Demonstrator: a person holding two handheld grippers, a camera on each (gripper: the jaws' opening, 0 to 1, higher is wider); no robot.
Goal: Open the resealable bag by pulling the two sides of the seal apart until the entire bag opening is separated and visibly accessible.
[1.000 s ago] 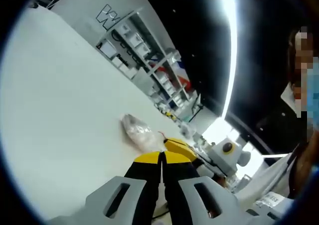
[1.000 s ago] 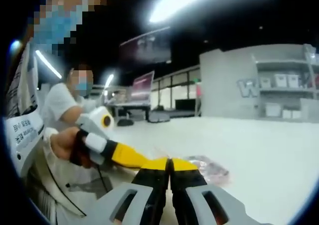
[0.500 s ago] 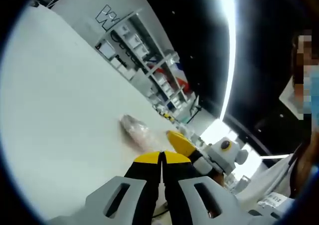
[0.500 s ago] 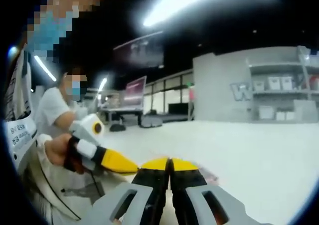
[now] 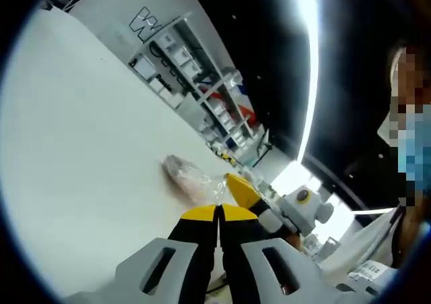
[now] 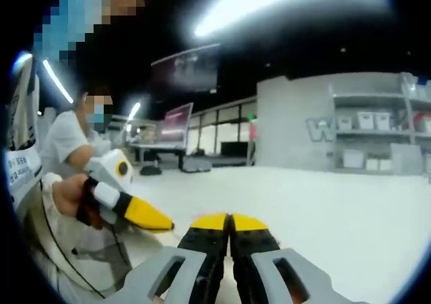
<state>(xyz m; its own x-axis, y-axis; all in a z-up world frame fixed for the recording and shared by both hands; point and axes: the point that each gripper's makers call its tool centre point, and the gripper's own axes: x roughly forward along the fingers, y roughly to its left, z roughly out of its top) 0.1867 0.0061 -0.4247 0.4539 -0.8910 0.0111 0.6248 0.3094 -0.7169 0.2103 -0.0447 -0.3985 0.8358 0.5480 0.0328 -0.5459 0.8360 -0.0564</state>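
1. Where the left gripper view begins, the left hand-held gripper [image 5: 219,213] rises from the bottom with its two yellow-tipped jaws pressed together, nothing visible between them.
2. Just ahead of its tips and a little to the left, the resealable bag [image 5: 186,178] lies on the white desk [image 5: 81,149], a clear, crumpled pouch with blurred contents.
3. Close to the right of the left gripper's tips, the right hand-held gripper [image 5: 241,191] reaches in with its yellow jaws closed to a point; that point touches or overlaps the near end of the bag, and whether it pinches the plastic cannot be told.
4. Far beyond the bag, grey shelves [image 5: 195,75] with bins stand at the end of the desk.
5. In the right gripper view, the left hand-held gripper [image 6: 149,216] comes in from the left, held by a person's hand [image 6: 67,195], its yellow jaws shut.
6. Beside it, the right hand-held gripper [image 6: 229,223] rises from the bottom with jaws closed together, nothing seen between them.
7. Ahead of both stretches the white desk [image 6: 337,203].
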